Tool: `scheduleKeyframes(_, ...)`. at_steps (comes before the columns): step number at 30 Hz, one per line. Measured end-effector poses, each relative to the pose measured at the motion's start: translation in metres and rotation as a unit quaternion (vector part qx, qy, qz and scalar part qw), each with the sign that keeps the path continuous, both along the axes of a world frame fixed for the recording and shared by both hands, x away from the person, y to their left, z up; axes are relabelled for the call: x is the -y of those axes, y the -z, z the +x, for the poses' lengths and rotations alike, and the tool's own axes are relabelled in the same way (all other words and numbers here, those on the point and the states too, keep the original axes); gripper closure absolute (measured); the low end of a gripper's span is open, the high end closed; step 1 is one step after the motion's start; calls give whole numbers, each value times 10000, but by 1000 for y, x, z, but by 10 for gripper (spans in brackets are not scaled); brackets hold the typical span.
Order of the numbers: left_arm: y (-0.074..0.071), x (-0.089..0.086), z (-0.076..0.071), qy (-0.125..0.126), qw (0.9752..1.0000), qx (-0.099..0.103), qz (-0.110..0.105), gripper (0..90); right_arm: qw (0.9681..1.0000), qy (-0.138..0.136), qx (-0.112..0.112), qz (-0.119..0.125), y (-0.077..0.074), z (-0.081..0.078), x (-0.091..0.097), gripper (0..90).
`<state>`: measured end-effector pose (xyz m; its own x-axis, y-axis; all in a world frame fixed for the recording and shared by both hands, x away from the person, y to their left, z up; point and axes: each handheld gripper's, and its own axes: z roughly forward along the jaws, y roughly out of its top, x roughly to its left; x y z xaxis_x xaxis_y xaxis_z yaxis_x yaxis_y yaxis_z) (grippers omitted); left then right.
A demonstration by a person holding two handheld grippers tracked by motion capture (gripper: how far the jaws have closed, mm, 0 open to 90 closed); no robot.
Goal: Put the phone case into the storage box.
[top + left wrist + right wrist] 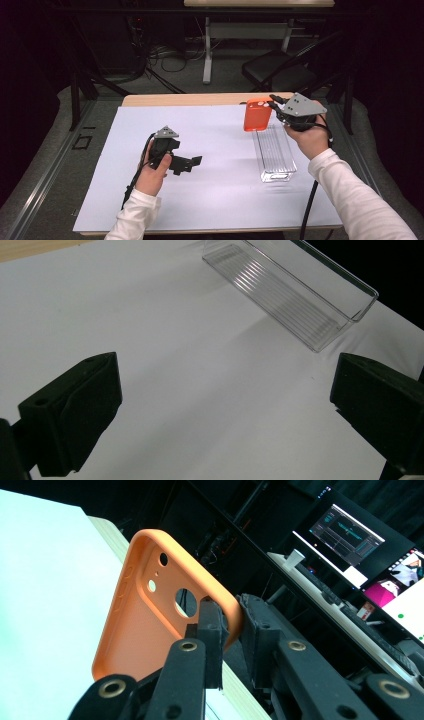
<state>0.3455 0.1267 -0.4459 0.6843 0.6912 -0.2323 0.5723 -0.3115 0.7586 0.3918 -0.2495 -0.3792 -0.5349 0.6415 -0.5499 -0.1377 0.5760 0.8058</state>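
The right gripper clamps the rim of an orange phone case, holding it upright in the air near the bench's far right corner, above the far end of a clear plastic tray. The left gripper, jaws spread wide and empty, hovers mid-bench, left of the tray.

Clear tray blocks right, open sheet elsewhere

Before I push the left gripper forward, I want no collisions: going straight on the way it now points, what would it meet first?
Probably the clear plastic tray. The left gripper stands open over the bare white sheet, nothing between its jaws, and the tray lies ahead, slightly right of centre. Depth is unclear; tilted downward, it might touch the sheet first.
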Motion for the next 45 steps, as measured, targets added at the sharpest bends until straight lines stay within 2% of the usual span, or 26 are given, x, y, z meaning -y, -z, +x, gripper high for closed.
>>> scheduleKeyframes(15, 1, 0, -1, 67, 9999, -40, -64, 4, 9996, 277, -14, -45, 4, 15, 15, 802)
scheduleKeyframes(25, 2, -2, -1, 82, 9999, -36, -57, 4, 9986, 502, -3, -180, 6, 29, 23, 802)
scheduleKeyframes(36, 4, -2, 0, 61, 10000, -26, -63, 5, 9971, 675, -33, -364, 10, 48, 20, 802)
scheduleKeyframes(45, 4, -3, -1, 57, 9999, -36, -88, 5, 9962, 755, -23, -445, 21, 62, 17, 802)
